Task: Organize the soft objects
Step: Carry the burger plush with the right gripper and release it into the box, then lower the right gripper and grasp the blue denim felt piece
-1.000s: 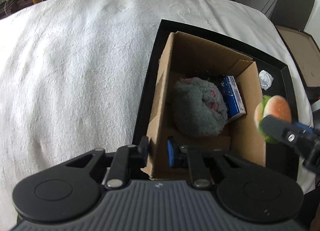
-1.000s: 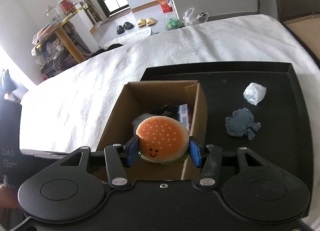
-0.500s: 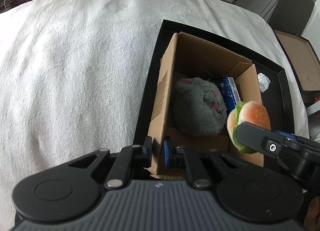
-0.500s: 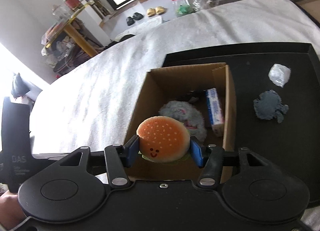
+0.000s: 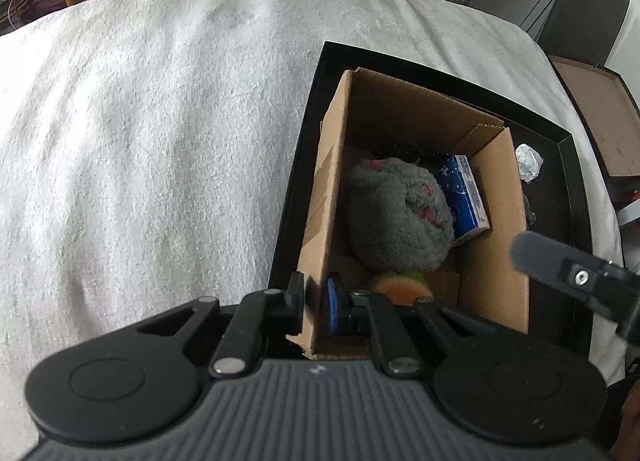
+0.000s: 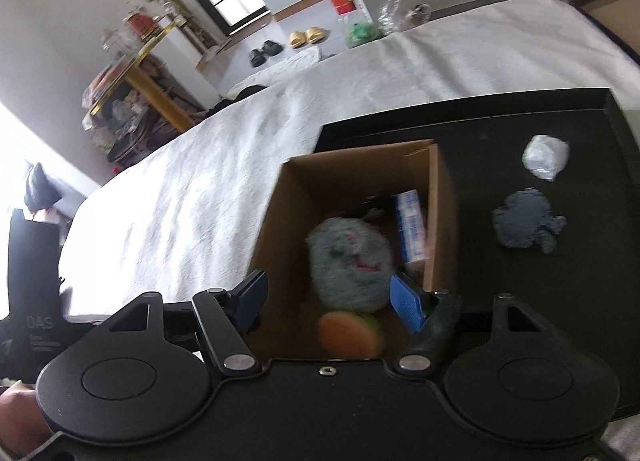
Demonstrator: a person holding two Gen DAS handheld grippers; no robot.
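The right gripper (image 6: 334, 303) is letting go: its blue-padded jaws are spreading, nothing is pressed between them, and the plush burger toy with the orange bun (image 6: 349, 334) lies blurred inside the open brown cardboard box (image 6: 356, 165), at about 6 o'clock of the fuzzy grey stuffed toy with pink marks (image 6: 350, 263). The left gripper (image 5: 314, 307) stays clenched on the box's near-left wall, pinning the thin corrugated board upright.

To finish this step well, I would keep that pinch steady, open the right jaws fully, then lift straight up — clear of the rim, so the light box isn't dragged across the glossy black tray (image 6: 480, 133).

Still out on the tray, around 2 o'clock of the box, sit a flat slate-blue fabric scrap (image 6: 526, 223) and a crumpled white wad (image 6: 545, 156); both look limp and easy to pinch. A blue printed carton (image 5: 464, 197) leans inside the box.
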